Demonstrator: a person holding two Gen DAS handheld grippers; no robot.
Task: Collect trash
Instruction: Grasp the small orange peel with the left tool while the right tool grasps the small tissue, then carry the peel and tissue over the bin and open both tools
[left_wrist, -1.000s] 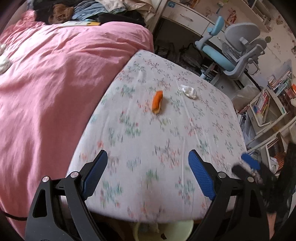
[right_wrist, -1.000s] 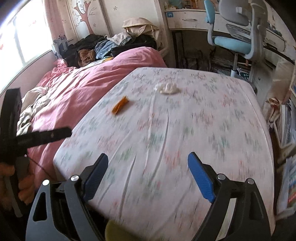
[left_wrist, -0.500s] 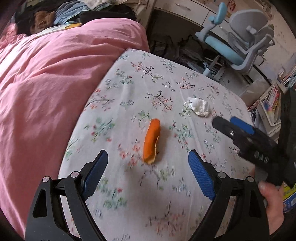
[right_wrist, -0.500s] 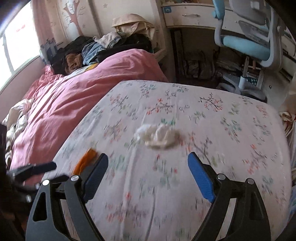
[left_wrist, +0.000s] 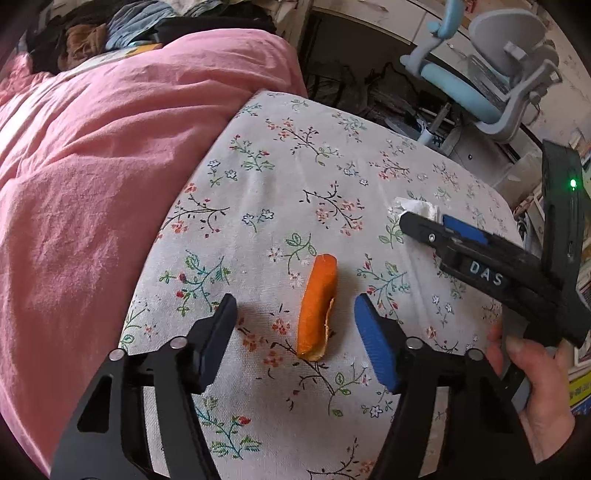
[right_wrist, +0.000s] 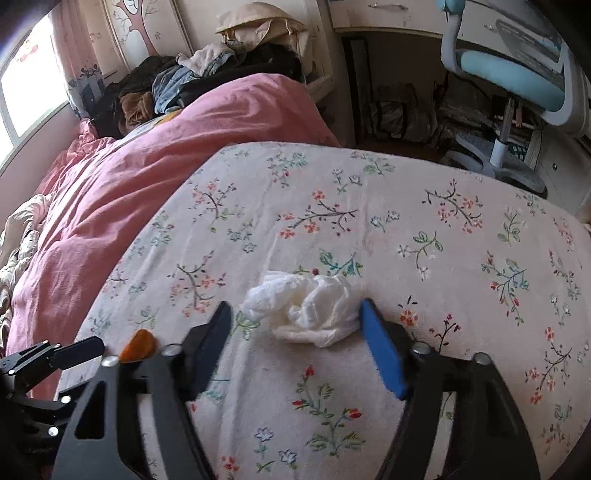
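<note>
Both hand-held grippers are working the foot of the bed at once, each lined up on its own scrap of trash. In the left wrist view, the left hand-held gripper (left_wrist: 295, 325) is straddling a curled strip of orange fruit peel (left_wrist: 317, 306) lying at lower centre of the frame on the floral-print white bed sheet (left_wrist: 295, 177); the peel runs lengthwise between the fingers, so the blue pads are set to meet its long sides. The jaws are closing, peel between them but clear gaps on both sides, nothing pinched yet. In the right wrist view, the right hand-held gripper (right_wrist: 295, 325) is bracketing a crumpled white paper tissue (right_wrist: 306, 310) at centre frame, also on the sheet. Its jaws are closing too; the right blue pad (right_wrist: 382, 350) is touching or just beside the tissue's edge, the left finger a little off it, so I judge no real grip so far. The two scraps are lying near each other, which is likely why both tools are coming in side by side: the right tool, held by a bare hand (left_wrist: 532, 391), is showing at the right of the left view, just over the tissue. The pink rumpled duvet (left_wrist: 110, 166) is filling the left of both frames, apart from the trash. No bin is visible now.
</note>
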